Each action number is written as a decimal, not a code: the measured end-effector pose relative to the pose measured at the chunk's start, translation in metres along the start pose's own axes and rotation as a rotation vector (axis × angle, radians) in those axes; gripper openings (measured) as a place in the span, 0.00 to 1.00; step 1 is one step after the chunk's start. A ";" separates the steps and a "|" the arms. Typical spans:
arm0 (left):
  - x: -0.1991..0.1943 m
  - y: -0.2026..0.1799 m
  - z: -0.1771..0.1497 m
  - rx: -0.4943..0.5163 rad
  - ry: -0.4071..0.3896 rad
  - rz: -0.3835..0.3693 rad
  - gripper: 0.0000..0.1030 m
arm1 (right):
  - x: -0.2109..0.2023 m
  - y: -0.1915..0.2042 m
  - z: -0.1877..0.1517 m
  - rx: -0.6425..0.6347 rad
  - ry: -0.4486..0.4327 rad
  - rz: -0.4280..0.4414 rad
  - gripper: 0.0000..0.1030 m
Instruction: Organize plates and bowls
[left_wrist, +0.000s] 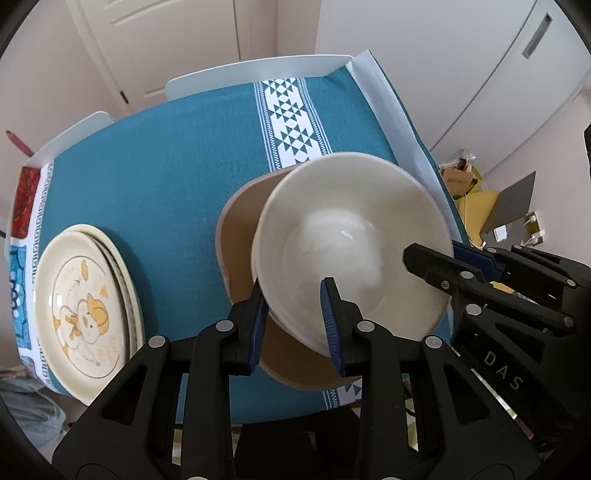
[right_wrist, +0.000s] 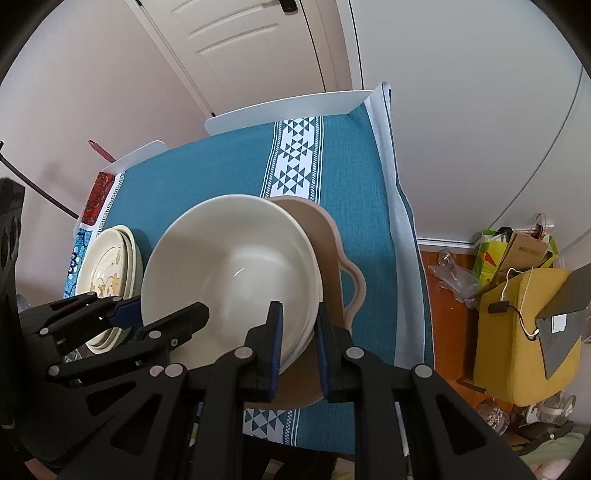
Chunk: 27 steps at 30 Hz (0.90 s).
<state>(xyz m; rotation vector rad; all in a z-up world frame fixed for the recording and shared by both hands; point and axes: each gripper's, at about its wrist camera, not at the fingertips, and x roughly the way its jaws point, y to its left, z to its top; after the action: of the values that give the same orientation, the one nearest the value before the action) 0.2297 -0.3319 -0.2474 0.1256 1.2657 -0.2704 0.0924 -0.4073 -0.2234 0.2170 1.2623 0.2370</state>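
Both jaws grip the cream bowl (left_wrist: 347, 251) rim, left gripper (left_wrist: 297, 325) and right gripper (right_wrist: 297, 343) opposite; lower evenly into the tan dish (right_wrist: 332, 251).

Black hand-held gripper (left_wrist: 295, 317), blue pads, silver rivets

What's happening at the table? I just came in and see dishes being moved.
A person is tidying dishes with a hand-held gripper in each hand. The left hand-held gripper and the right hand-held gripper each pinch the rim of the same cream bowl on opposite sides, holding it over a tan dish on the blue tablecloth. A stack of cartoon-printed plates sits apart, near the table's edge.
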 end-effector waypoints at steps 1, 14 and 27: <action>0.001 0.001 0.001 0.000 0.001 0.006 0.25 | 0.000 0.000 0.000 0.001 0.001 -0.002 0.15; -0.023 0.016 0.001 -0.032 -0.054 -0.047 0.25 | -0.009 0.002 0.002 0.017 -0.011 -0.007 0.15; -0.124 0.056 -0.010 -0.045 -0.337 -0.043 1.00 | -0.113 0.009 0.003 -0.100 -0.302 0.020 0.99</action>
<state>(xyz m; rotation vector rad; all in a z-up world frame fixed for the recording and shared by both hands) 0.2017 -0.2597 -0.1357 0.0130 0.9398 -0.2871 0.0624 -0.4320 -0.1169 0.1716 0.9470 0.2730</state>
